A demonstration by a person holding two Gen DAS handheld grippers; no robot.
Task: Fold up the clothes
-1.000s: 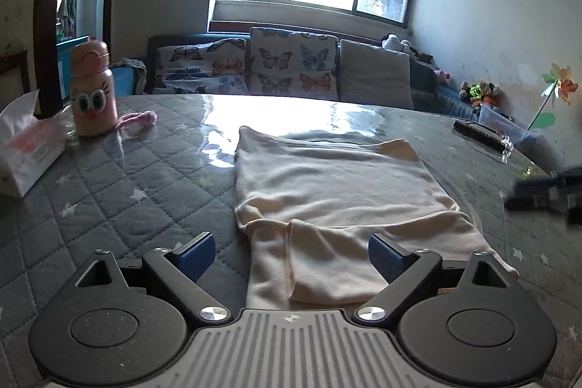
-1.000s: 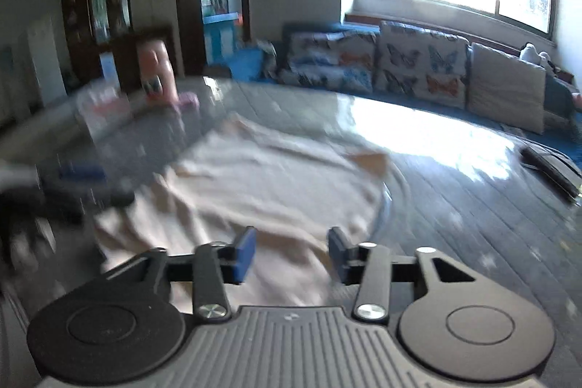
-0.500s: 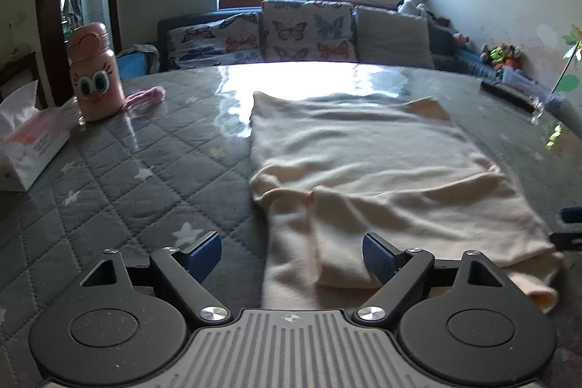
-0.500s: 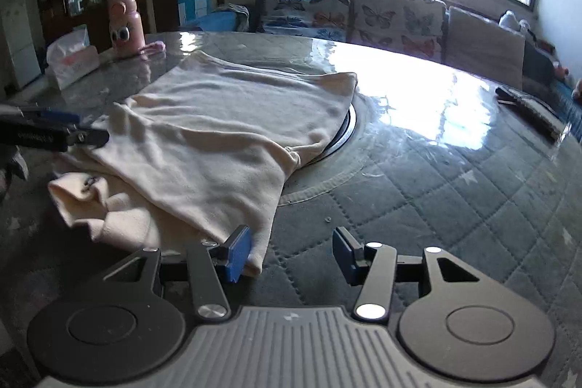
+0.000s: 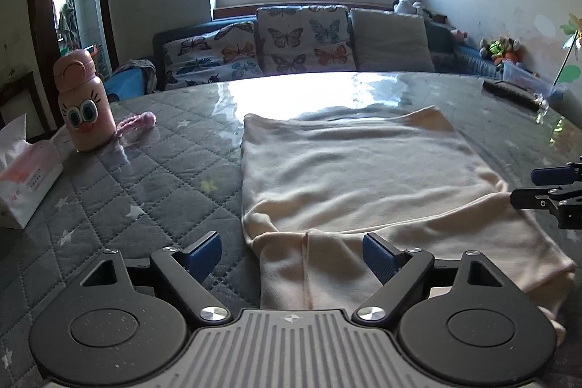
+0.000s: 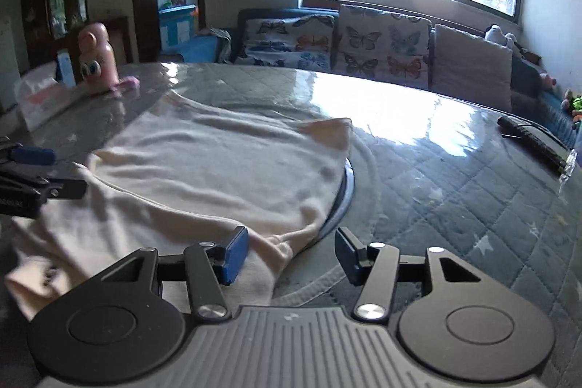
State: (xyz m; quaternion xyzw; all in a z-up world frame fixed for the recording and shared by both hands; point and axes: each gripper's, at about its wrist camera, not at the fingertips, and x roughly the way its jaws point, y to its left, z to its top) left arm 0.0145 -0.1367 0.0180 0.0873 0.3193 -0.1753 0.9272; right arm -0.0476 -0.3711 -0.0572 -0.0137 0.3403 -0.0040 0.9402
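Note:
A cream garment (image 5: pixel 356 184) lies partly folded on the grey quilted table (image 5: pixel 120 191), with a sleeve doubled over its near end. My left gripper (image 5: pixel 293 251) is open and empty, low over the garment's near left corner. My right gripper (image 6: pixel 291 251) is open and empty over the garment's (image 6: pixel 218 177) near right edge. Each gripper shows in the other's view: the right one (image 5: pixel 545 186) at the far right, the left one (image 6: pixel 32 173) at the far left.
A pink cartoon bottle (image 5: pixel 83 108), a pink cloth (image 5: pixel 136 122) and a tissue pack (image 5: pixel 23 177) stand at the table's left. A dark remote (image 5: pixel 509 93) lies at the far right. A sofa with butterfly cushions (image 5: pixel 302 39) runs behind the table.
Both grippers have moved in low towards the garment's near end and stayed open. The right gripper has swung in over the garment's right edge.

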